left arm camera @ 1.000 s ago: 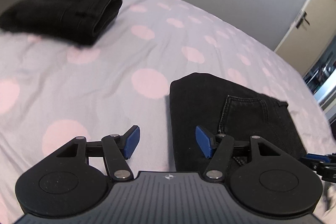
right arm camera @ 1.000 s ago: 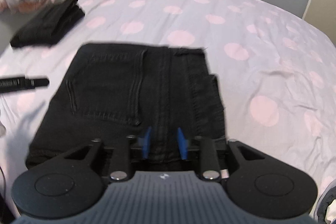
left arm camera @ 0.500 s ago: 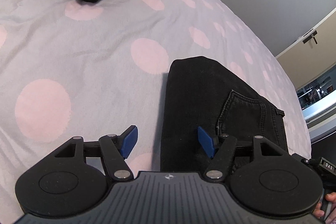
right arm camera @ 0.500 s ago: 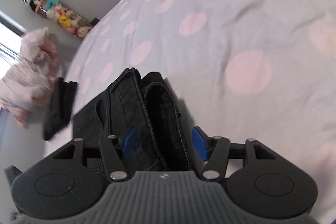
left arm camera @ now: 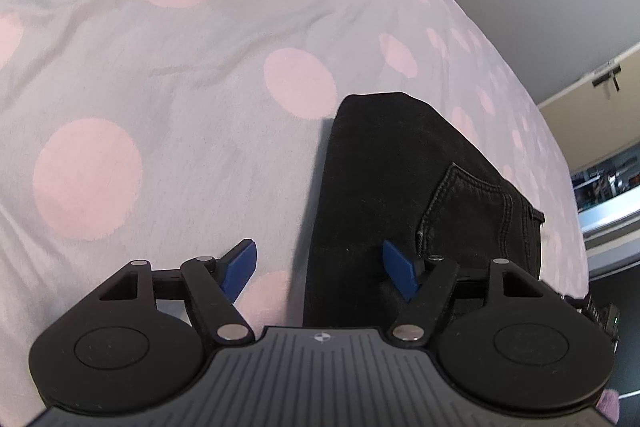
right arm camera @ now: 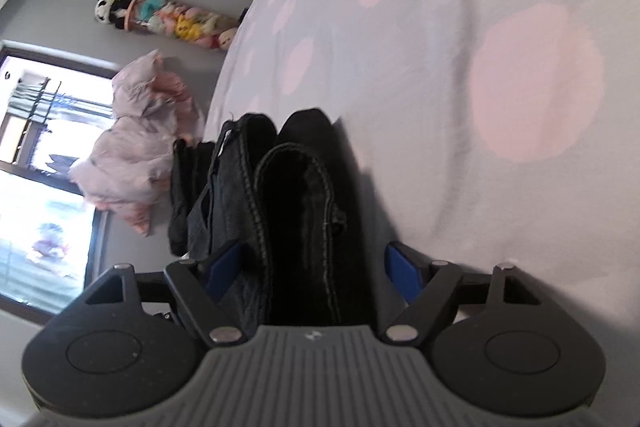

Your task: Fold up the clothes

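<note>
Both tongs, left (left arm camera: 319,265) and right (right arm camera: 316,269), have just been opening wide, right astride the folded black jeans (left arm camera: 404,195) lying on the bed (left arm camera: 168,75), unpinched, so this fold looks finished.

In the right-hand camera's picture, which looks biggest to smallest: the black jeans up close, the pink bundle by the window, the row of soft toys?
As they look there:
1. Black jeans, though nearness inflates them
2. Pink bundle
3. Soft toys

The left wrist view looks steeply down from close over the bed (left arm camera: 168,67), toward its far edge. The right wrist view (rolled sideways) sits low beside the folded black jeans (right arm camera: 304,195), which both views share.
</note>
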Motion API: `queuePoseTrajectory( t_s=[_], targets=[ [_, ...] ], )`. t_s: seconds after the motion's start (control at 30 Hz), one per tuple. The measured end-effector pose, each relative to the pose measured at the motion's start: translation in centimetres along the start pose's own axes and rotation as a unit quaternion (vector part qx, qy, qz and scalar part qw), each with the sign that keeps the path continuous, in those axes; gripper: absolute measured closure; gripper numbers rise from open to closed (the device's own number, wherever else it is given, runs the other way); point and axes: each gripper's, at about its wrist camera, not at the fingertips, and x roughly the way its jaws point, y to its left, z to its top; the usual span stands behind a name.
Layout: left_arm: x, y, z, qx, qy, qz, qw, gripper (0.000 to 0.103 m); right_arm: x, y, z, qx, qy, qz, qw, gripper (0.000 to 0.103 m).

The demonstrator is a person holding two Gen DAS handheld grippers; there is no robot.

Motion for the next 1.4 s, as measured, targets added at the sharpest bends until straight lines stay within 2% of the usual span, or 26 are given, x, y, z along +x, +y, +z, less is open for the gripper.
queuePoseTrajectory(
  t_s=[0.07,0.17,0.33,0.37,0.43,0.47,0.67,0.83,1.0,1.07,1.13,1.2,1.3,1.4],
  targets=[
    [0.2,-0.2,0.0,0.005,0.005,-0.005,1.0000,0.021,1.0,0.1,0.2,-0.002,0.017,0.013,1.000,0.027],
    [1.2,0.3,-0.1,-0.006,0.017,-0.015,0.9997,0.018,2.0,0.8,0.1,-0.015,0.022,0.005,1.000,0.033],
    [2.4,1.9,-0.5,-0.063,0.028,-0.067,0.9953,0.018,1.6,1.5,-0.4,-0.016,0.011,0.003,1.000,0.046],
    [2.6,2.1,-0.6,-0.069,0.027,-0.075,0.9944,0.019,1.7,1.8,-0.5,-0.019,0.008,-0.001,1.000,0.048],
    [3.0,2.7,-0.7,-0.084,0.029,-0.098,0.9912,0.030,1.7,2.7,-0.6,-0.026,0.003,-0.012,1.000,0.051],
    [3.2,3.0,-0.7,-0.094,0.032,-0.113,0.9885,0.041,1.5,3.0,-0.6,-0.029,0.001,-0.017,0.999,0.053],
    [3.2,3.5,-0.7,-0.086,0.028,-0.128,0.9877,0.051,0.3,7.0,-0.9,-0.054,-0.009,-0.051,0.997,0.057],
    [2.8,4.4,-0.5,-0.093,0.021,-0.155,0.9833,0.059,-0.8,11.8,-1.9,-0.089,-0.021,-0.078,0.993,0.060],
    [0.3,5.5,0.3,-0.099,-0.010,-0.182,0.9783,0.062,-1.3,16.3,-3.5,-0.112,-0.032,-0.096,0.988,0.063],
    [-1.2,6.2,0.9,-0.103,-0.023,-0.196,0.9750,0.062,-1.2,18.3,-3.8,-0.117,-0.038,-0.089,0.988,0.063],
    [-3.1,7.0,2.3,-0.102,-0.032,-0.196,0.9747,0.063,-0.8,20.0,-4.3,-0.128,-0.041,-0.080,0.988,0.063],
    [-5.2,7.7,4.4,-0.088,-0.039,-0.185,0.9781,0.063,0.7,21.7,-4.5,-0.130,-0.043,-0.070,0.988,0.063],
    [-8.6,8.8,9.2,-0.052,-0.052,-0.152,0.9856,0.063,3.8,24.0,-4.8,-0.122,-0.046,-0.053,0.990,0.063],
    [-12.3,9.6,14.2,-0.019,-0.076,-0.123,0.9893,0.064,8.2,25.8,-4.7,-0.099,-0.053,-0.030,0.993,0.063]
  ],
)
